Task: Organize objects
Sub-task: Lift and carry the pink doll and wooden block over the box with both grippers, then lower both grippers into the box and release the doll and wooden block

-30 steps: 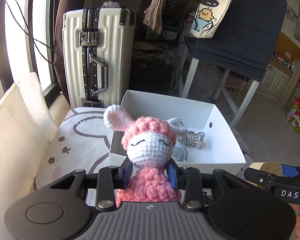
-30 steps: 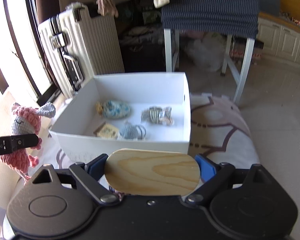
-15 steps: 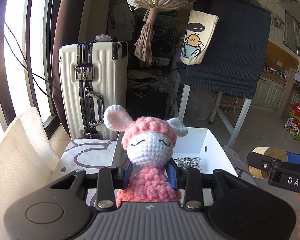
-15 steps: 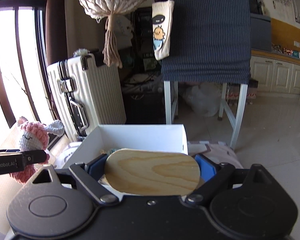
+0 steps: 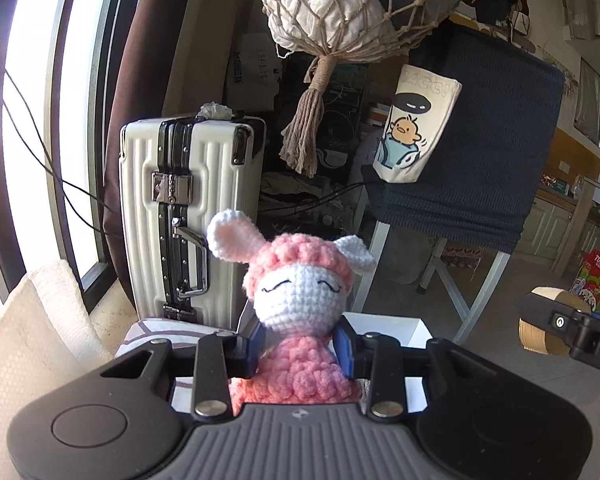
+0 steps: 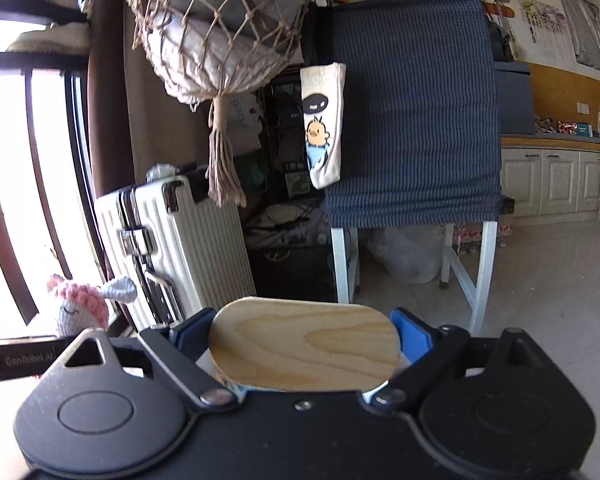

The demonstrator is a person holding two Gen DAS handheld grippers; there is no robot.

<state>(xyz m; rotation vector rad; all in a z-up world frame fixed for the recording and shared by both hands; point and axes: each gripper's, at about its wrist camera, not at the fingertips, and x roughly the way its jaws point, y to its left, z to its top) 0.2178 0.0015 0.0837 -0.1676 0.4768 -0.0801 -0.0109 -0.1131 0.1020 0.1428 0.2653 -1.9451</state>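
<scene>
L gripper [image 5: 300, 350] clamps crochet doll [image 5: 300, 296]; R gripper [image 6: 302, 342] grips wood-lidded box [image 6: 304, 346], lower centre. Neither stowed yet; white box [image 5: 384, 326] barely visible.

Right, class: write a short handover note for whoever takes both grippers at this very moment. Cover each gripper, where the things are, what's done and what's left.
Left gripper: shut on the pink-and-white crocheted bunny doll, held upright.
Right gripper: jaws wide, clamped on the oval light-wood lidded container.
Both are in the air in front of the white cardboard box; only its rim shows.
Done: both picked up.
Left: place both; where cannot be told.
</scene>
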